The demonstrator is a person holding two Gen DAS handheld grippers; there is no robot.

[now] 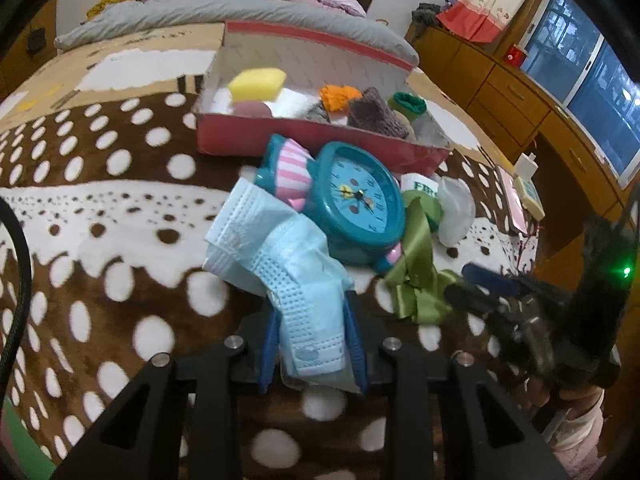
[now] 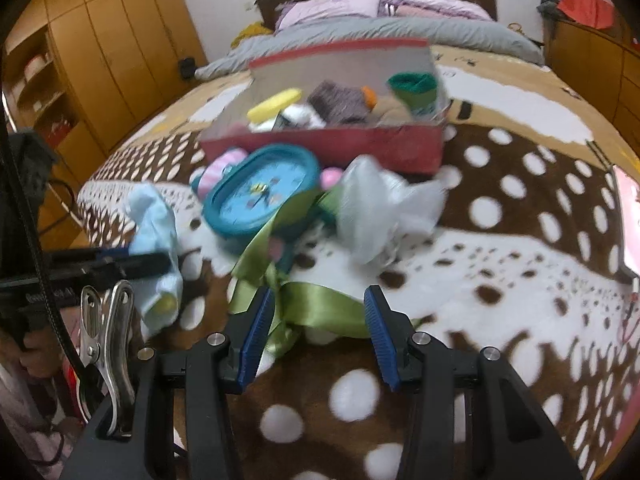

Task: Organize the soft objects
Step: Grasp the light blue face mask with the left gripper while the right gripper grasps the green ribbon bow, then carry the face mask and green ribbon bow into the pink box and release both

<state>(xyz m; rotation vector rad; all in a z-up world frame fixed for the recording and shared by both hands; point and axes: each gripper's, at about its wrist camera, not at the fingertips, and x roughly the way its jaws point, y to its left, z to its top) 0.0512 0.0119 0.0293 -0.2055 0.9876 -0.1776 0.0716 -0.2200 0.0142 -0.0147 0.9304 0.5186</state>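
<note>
My left gripper is shut on a pale blue face mask, which hangs from its blue pads just above the spotted blanket. Beyond it lie a teal clock and a crumpled green ribbon. Behind them stands a red box holding a yellow sponge, socks and other soft pieces. In the right wrist view my right gripper is open, its fingers on either side of the green ribbon, pads not pressing. The left gripper holds the mask at the left.
A clear plastic bag lies right of the clock, in front of the red box. A white roll sits by the ribbon. A pink flat item lies at the bed's right edge. Pillows and wardrobes stand beyond.
</note>
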